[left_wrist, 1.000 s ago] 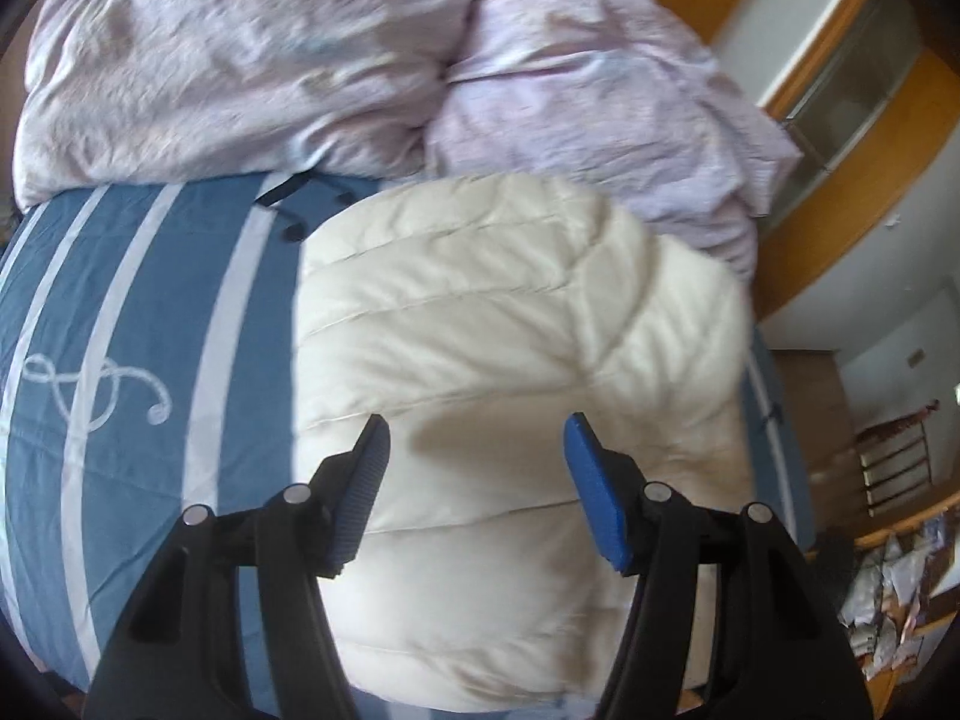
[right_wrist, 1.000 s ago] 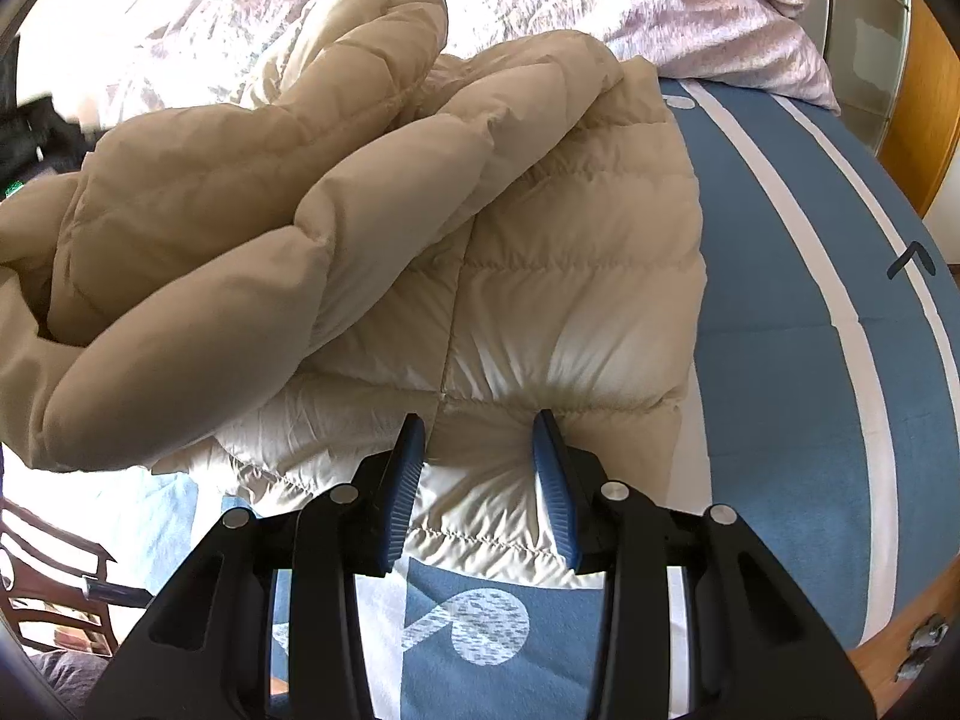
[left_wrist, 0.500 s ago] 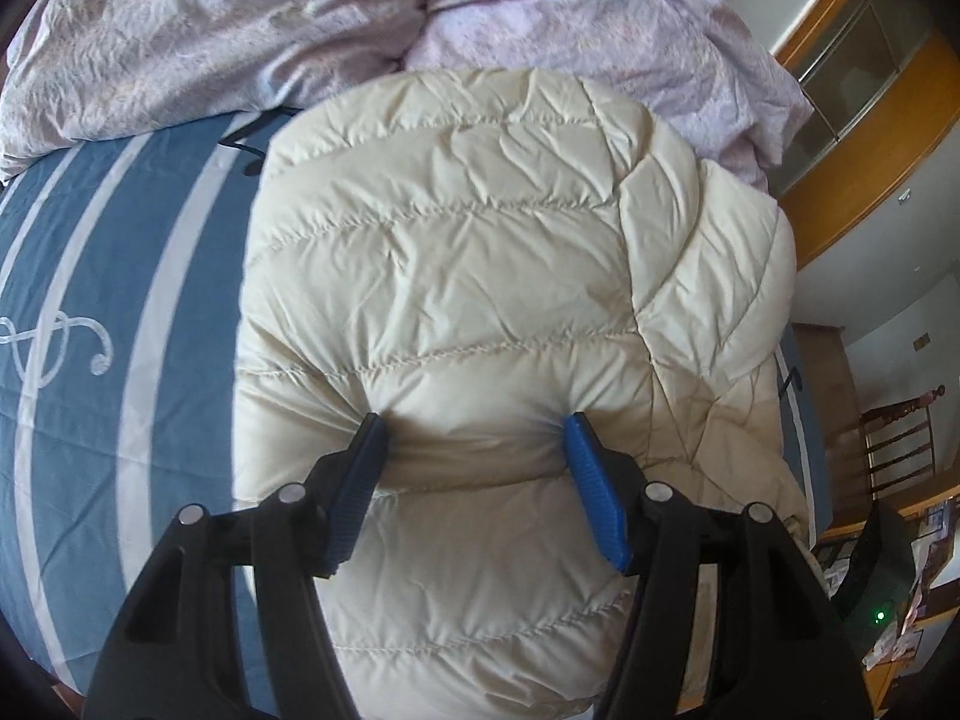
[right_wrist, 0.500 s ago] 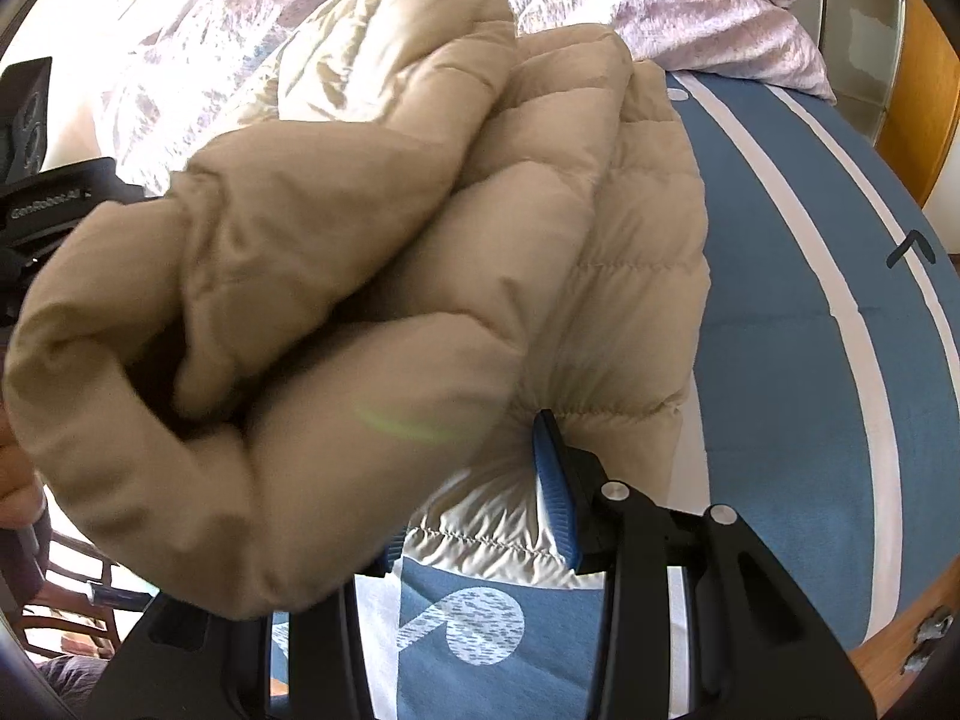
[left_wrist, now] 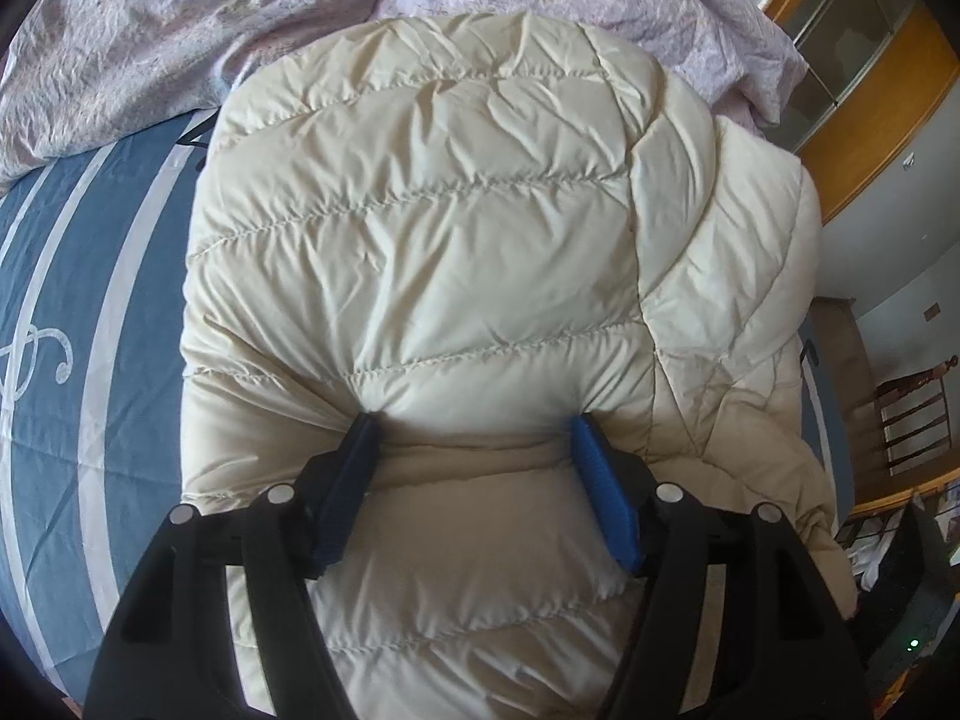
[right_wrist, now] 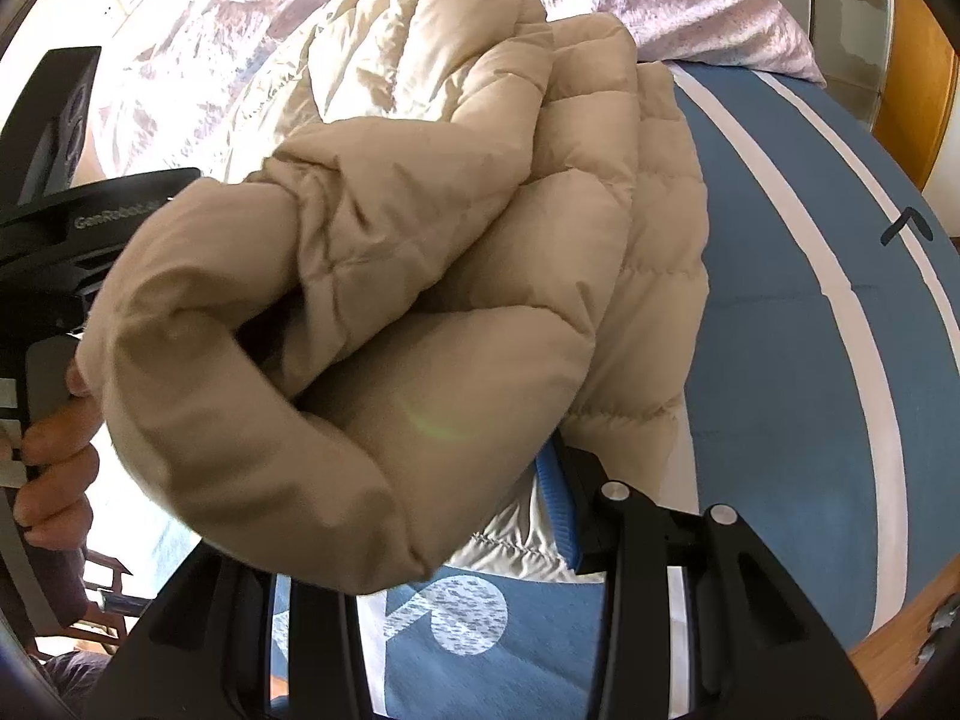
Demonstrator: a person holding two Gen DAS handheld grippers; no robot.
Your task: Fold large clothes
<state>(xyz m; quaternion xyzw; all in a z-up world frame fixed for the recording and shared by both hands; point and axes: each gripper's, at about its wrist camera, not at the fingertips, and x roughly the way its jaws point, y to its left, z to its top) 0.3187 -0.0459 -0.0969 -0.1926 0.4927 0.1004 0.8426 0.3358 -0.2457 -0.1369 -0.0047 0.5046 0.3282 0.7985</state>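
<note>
While the cream quilted down jacket (left_wrist: 456, 252) lies bunched on the blue white-striped bedspread (left_wrist: 90, 324), we note the left gripper (left_wrist: 474, 438) opening, a jacket fold between its blue pads. Right gripper (right_wrist: 480, 480): one finger hidden by the fold, so we cannot tell its state.

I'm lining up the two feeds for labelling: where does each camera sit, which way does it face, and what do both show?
Left wrist: sits on the left gripper, looking steeply down at the cream puffer jacket on the blue striped bed cover; its jaws are opening with jacket padding between them.
Right wrist: sits on the right gripper, looking down at the jacket's folded-over part; only its right finger shows, and a hand holding the left gripper appears at the left edge.
Shared: jacket, bed cover, lilac duvet.
</note>
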